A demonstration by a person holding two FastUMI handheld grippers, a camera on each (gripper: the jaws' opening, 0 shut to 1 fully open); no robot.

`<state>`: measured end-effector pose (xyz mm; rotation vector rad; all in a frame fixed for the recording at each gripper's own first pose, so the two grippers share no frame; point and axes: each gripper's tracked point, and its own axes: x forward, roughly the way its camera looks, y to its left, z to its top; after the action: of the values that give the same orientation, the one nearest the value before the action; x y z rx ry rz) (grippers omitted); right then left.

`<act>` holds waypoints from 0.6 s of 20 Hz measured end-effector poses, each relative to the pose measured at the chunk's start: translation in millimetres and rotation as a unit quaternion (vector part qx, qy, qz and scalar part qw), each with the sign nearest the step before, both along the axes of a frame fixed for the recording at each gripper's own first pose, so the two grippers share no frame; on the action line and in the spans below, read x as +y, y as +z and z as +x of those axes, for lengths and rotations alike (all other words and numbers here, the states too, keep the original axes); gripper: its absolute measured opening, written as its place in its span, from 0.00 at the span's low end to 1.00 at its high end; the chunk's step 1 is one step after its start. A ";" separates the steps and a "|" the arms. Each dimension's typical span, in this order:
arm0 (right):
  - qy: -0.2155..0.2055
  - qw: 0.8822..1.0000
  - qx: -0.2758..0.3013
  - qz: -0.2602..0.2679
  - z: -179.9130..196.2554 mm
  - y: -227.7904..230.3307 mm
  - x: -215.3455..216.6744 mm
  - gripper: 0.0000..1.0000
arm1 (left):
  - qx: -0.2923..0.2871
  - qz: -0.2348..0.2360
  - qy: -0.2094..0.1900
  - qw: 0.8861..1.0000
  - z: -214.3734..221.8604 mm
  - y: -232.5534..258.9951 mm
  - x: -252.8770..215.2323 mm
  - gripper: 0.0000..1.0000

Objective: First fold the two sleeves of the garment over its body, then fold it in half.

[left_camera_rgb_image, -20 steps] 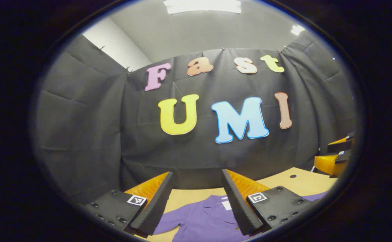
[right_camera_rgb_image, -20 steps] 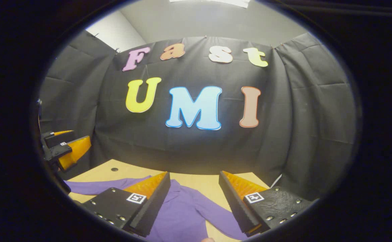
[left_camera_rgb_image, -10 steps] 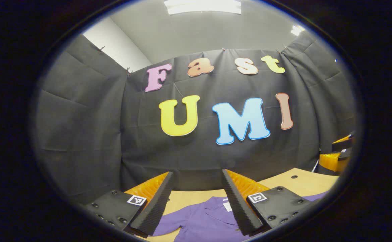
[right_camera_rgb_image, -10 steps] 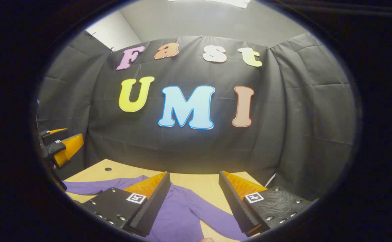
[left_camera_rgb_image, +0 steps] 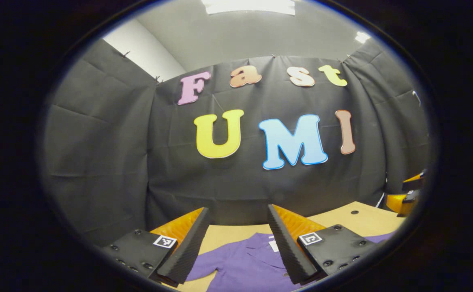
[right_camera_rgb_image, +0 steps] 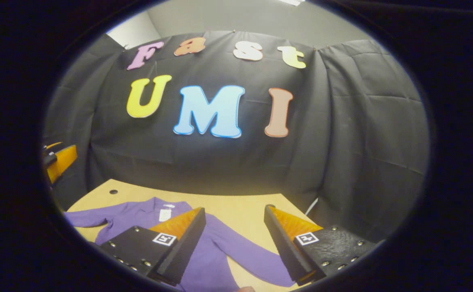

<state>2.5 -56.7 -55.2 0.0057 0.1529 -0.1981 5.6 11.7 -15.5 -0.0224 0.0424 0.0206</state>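
Left gripper view: left gripper (left_camera_rgb_image: 236, 239) has its jaws spread wide, nothing between them, above the table (left_camera_rgb_image: 366, 221). Purple garment (left_camera_rgb_image: 244, 263) lies flat at bottom centre — collar and white neck tag by the right finger, one sleeve running off lower left. Right gripper (left_camera_rgb_image: 406, 194) sits at the right edge, state unreadable there. Right gripper view: right gripper (right_camera_rgb_image: 234, 239) gapes empty; the garment (right_camera_rgb_image: 139, 211) spreads across lower left, unfolded — a sleeve (right_camera_rgb_image: 248, 259) slants to bottom centre between the fingers.
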 end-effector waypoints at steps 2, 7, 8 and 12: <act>-0.025 0.999 0.025 0.027 0.5 -18.7 -18.6 0.91 | 0.002 0.005 0.002 1.000 0.4 0.3 0.1 0.96; -0.106 0.990 0.087 0.031 -5.4 -68.7 -80.6 0.91 | 0.001 0.009 0.010 1.000 2.2 1.1 3.6 0.96; -0.122 0.987 0.104 0.031 -9.2 -80.7 -92.8 0.91 | 0.002 0.007 0.013 1.000 1.7 -0.5 5.0 0.96; -0.163 0.968 0.174 0.075 -28.1 -134.0 -118.9 0.91 | 0.008 0.005 0.020 1.000 1.4 -5.5 8.2 0.96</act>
<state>-25.6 -175.5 -189.2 0.1476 0.5183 -0.5155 6.9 19.9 -20.9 -0.0138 0.0576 0.0601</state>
